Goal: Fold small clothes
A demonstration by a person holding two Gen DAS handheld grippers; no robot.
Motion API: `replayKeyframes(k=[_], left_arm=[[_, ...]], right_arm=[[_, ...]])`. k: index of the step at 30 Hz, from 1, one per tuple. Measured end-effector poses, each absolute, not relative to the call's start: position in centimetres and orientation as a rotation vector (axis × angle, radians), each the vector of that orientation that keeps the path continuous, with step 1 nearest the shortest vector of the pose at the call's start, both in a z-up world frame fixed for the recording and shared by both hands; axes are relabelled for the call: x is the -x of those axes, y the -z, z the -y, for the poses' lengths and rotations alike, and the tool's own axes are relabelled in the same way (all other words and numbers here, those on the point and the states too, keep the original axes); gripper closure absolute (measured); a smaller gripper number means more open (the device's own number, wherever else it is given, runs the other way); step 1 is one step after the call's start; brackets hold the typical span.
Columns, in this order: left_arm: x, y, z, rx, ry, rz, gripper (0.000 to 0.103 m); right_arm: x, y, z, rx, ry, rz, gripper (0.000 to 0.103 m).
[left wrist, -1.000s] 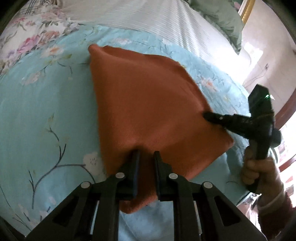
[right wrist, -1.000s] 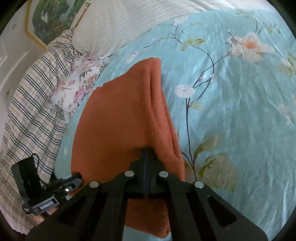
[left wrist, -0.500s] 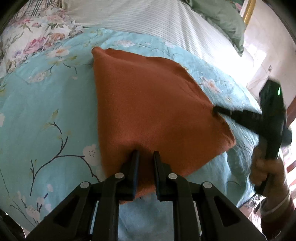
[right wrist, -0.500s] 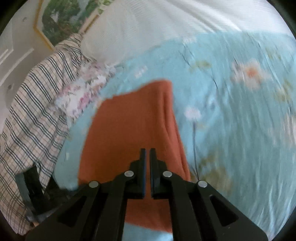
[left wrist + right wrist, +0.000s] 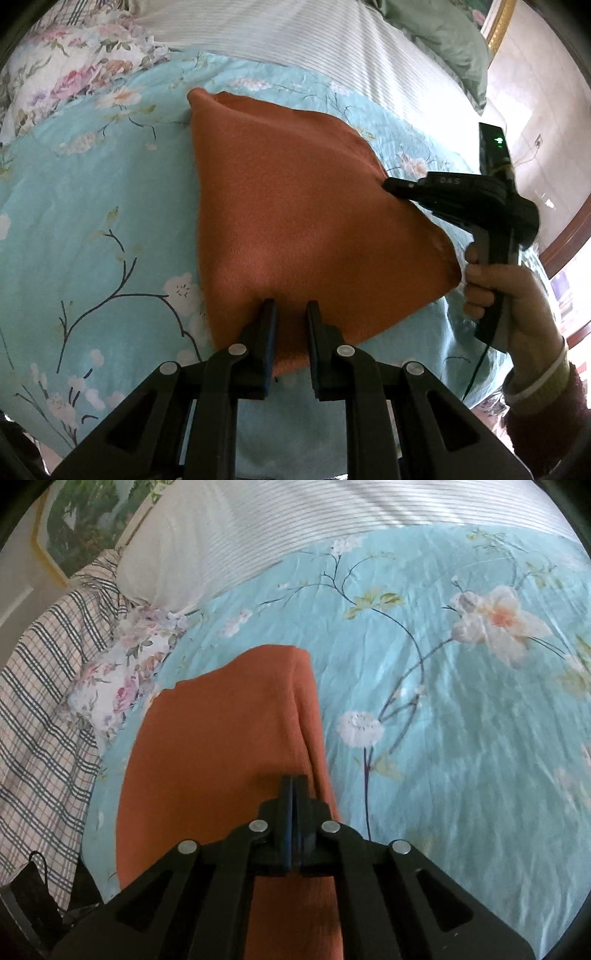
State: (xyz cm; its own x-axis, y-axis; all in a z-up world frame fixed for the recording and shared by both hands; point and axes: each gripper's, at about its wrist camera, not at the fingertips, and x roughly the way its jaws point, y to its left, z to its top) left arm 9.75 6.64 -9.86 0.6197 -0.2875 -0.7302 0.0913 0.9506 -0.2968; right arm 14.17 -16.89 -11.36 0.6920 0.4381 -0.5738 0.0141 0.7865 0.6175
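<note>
Lying across the bed, the pale blue floral quilt (image 5: 92, 206) filled most of both views, with a white striped sheet (image 5: 295, 44) beyond it and a plaid blanket (image 5: 40, 701) along its far side. On the quilt lay the orange cloth (image 5: 295, 221), folded, its doubled edge (image 5: 308, 709) showing in the right wrist view. Your left gripper (image 5: 291, 314) sat at the cloth's near edge with a narrow gap between its jaws and orange fabric pinched in that gap. Your right gripper (image 5: 293, 781) had its jaws pressed together over the cloth; I could not tell whether any fabric was caught between them. From the left wrist view its tip (image 5: 391, 183) touched the cloth's right edge, and your hand (image 5: 513, 295) gripped its handle.
</note>
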Motion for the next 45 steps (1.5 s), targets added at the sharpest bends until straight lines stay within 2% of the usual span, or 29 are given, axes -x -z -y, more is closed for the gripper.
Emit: replayKeyframes(k=[9,11,12,13,15,24,26,28,29,37,39,41,43,45], left_arm=[[-7.6,9.0,-6.7,0.247,0.200,-0.858,0.072],[-7.0,8.7,-6.7,0.248,0.186,-0.848,0.062],[-6.8,8.6,-6.7,0.246,0.181,-0.843,0.061],[-6.5,8.4,-6.8,0.241,0.169,-0.835,0.058],[-6.0,8.1,-6.9,0.231,0.147,-0.823,0.053],[-5.0,8.8,-7.7,0.217,0.069,-0.840,0.042],[-4.5,9.1,-8.1,0.223,0.053,-0.845,0.033],[-4.0,9.3,-8.2,0.220,0.042,-0.847,0.026],[-3.7,9.5,-8.1,0.212,0.035,-0.848,0.021],[-2.8,9.5,-7.5,0.115,-0.009,-0.867,0.019],[-2.7,8.5,-7.3,0.080,-0.017,-0.853,0.019],[-2.2,6.9,-7.0,0.027,-0.043,-0.809,0.019],[-1.6,5.2,-6.8,-0.016,-0.063,-0.753,0.019],[-1.0,3.8,-6.6,-0.049,-0.094,-0.699,0.016]], right_arm=[[-8.9,9.7,16.7,-0.659,-0.301,-0.743,0.098],[-7.5,9.6,16.6,-0.652,-0.310,-0.742,0.096],[-6.9,9.5,16.5,-0.647,-0.311,-0.742,0.089],[-6.3,9.5,16.4,-0.640,-0.310,-0.743,0.074],[-4.9,9.3,16.2,-0.621,-0.307,-0.736,0.057],[-0.6,9.8,14.7,-0.491,-0.280,-0.761,0.057],[0.3,10.1,14.2,-0.454,-0.271,-0.772,0.052],[1.1,10.4,13.7,-0.421,-0.264,-0.788,0.036],[1.4,10.4,13.5,-0.414,-0.263,-0.791,0.033],[3.1,9.7,12.7,-0.346,-0.285,-0.789,0.014],[3.5,9.0,12.6,-0.319,-0.292,-0.781,0.014],[4.0,8.0,12.6,-0.288,-0.301,-0.766,0.011],[4.3,7.1,12.8,-0.272,-0.301,-0.749,0.004],[4.6,6.1,13.1,-0.264,-0.303,-0.725,0.001]])
